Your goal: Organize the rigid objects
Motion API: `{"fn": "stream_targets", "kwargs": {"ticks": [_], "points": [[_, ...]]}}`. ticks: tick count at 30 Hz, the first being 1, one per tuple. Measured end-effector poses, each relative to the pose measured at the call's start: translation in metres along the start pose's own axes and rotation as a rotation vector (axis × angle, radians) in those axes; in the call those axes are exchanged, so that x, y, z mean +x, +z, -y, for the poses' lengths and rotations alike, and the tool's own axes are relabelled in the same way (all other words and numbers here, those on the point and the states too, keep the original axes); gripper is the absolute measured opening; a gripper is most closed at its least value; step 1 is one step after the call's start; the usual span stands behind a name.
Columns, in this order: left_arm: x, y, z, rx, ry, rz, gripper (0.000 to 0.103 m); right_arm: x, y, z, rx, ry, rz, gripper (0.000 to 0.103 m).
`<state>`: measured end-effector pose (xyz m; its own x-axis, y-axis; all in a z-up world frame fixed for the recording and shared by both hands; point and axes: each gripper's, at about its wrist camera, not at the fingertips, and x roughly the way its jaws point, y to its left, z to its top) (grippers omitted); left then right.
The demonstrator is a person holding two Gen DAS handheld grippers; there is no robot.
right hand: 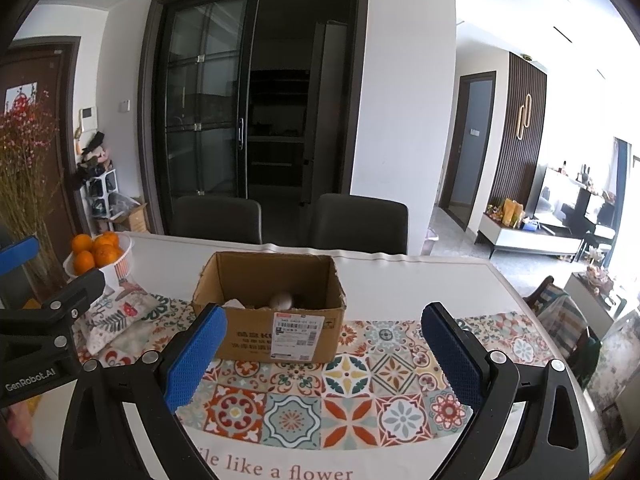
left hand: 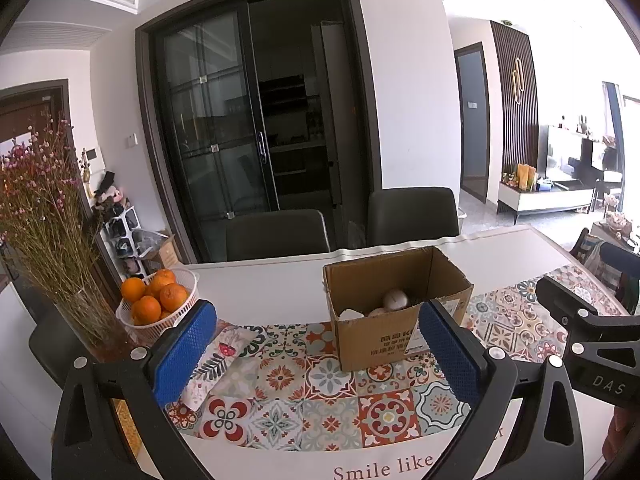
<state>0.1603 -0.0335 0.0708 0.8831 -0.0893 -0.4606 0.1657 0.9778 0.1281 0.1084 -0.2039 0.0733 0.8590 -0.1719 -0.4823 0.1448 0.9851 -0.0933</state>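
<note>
Cardboard formed the open box (right hand: 269,312) on the patterned runner (right hand: 352,396), evidently the collecting place, since a pale ball (right hand: 281,300) and other items already lay inside. The left gripper (left hand: 318,354) and right gripper (right hand: 324,356) hung released and empty just short of the box, which sat ahead between their blue pads (right hand: 195,356).

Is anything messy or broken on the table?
Nothing is spilled. The cardboard box looks a bit battered: its top flaps are gone, the rim is ragged, and it sits slightly turned on the patterned mat. Both claws, left and right, are open and empty.
</note>
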Motion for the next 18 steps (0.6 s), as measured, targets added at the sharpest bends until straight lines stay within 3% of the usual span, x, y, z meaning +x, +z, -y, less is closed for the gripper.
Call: {"fn": "stream_targets", "kwargs": {"ticks": [18], "points": [[-0.0032,0.0008,-0.0002,-0.007,-0.006,0.01,0.103,-0.0002,0.0011,0.0012,0.004,0.004,0.002,0.098]]}}
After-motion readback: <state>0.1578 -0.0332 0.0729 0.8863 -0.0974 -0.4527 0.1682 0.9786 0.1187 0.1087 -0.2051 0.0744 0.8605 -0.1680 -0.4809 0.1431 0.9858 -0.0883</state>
